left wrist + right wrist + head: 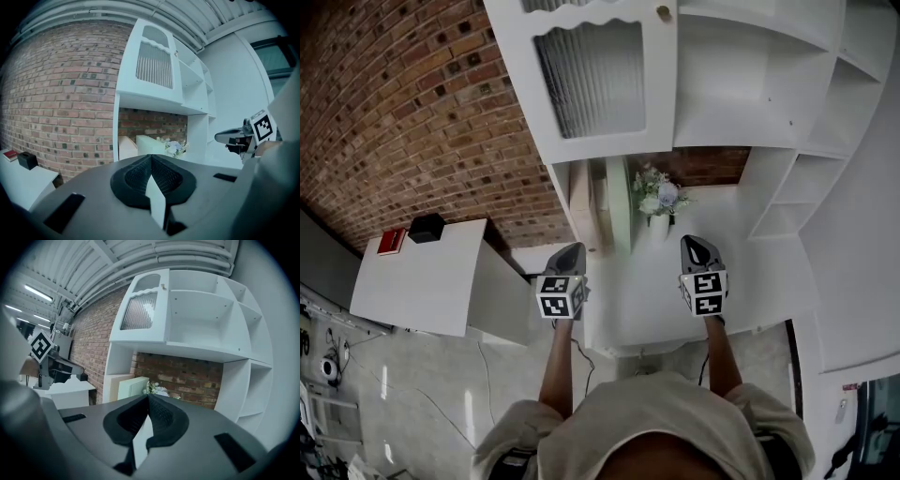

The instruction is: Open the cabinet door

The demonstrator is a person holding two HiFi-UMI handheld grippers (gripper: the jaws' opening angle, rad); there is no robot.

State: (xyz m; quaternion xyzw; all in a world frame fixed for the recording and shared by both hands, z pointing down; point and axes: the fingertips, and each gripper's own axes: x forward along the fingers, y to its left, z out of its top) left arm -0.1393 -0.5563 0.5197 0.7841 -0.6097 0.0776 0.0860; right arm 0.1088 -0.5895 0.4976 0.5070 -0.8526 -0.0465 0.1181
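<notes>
The white cabinet (741, 84) stands against the brick wall. Its door (592, 80), with a ribbed glass pane and a small knob (663, 12) at its right edge, covers the upper left compartment and looks closed; the same door (143, 310) and knob (163, 287) show in the right gripper view. My left gripper (572, 249) and right gripper (696, 242) hover side by side over the cabinet's low counter (750, 272), well short of the door. Both are shut and hold nothing. The left gripper's jaws (151, 161) meet at the tip, as do the right gripper's (147, 401).
A vase of flowers (659, 202) and pale boards (602, 202) leaning upright stand in the niche under the door. Open shelves (797, 187) fill the cabinet's right side. A white side table (431, 277) at the left carries a red book (391, 241) and a black box (427, 227).
</notes>
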